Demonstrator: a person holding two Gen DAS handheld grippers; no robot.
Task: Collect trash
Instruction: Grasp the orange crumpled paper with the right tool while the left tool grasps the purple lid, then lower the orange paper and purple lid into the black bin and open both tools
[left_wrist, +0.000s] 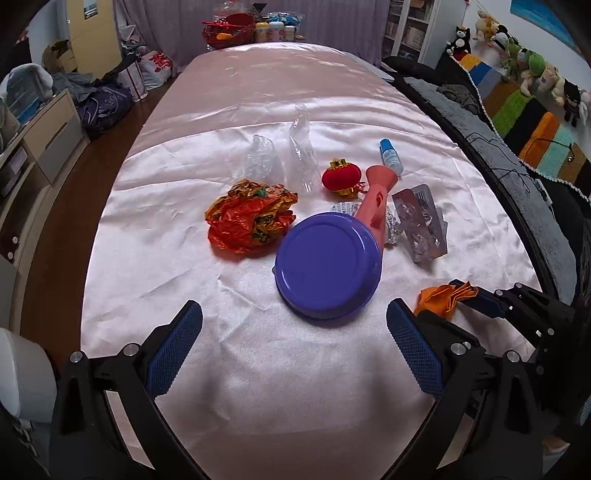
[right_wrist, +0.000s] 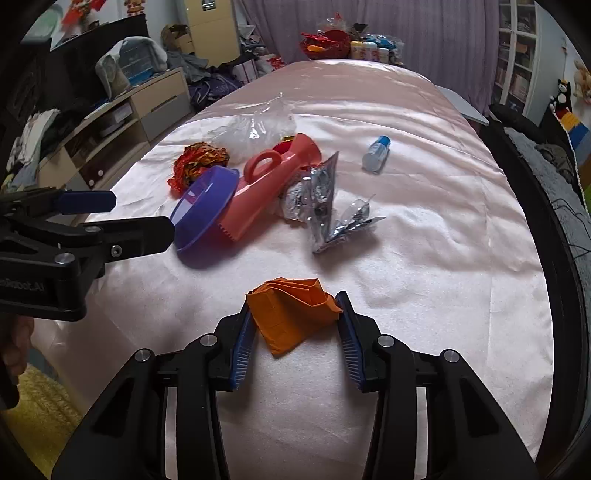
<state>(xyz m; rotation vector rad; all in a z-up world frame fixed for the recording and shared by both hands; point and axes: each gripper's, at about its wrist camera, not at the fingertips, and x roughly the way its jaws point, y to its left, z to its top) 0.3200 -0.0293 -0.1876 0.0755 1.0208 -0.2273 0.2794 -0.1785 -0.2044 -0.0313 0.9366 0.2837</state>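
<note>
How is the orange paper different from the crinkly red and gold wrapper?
The orange paper is one plain colour; the red and gold wrapper is shiny with a pattern. The orange paper is folded into flat creases, while the wrapper is scrunched into a puffy heap. The orange paper sits between the right gripper's jaws; the wrapper lies alone, touched by no gripper. Both rest on the pink cloth.

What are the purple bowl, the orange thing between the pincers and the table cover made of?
Purple bowl: likely plastic, smooth with a soft sheen and moulded rings. Orange piece: looks like paper or thin foil, matte, with sharp folds. Table cover: probably satin-like fabric, glossy and finely wrinkled.
</note>
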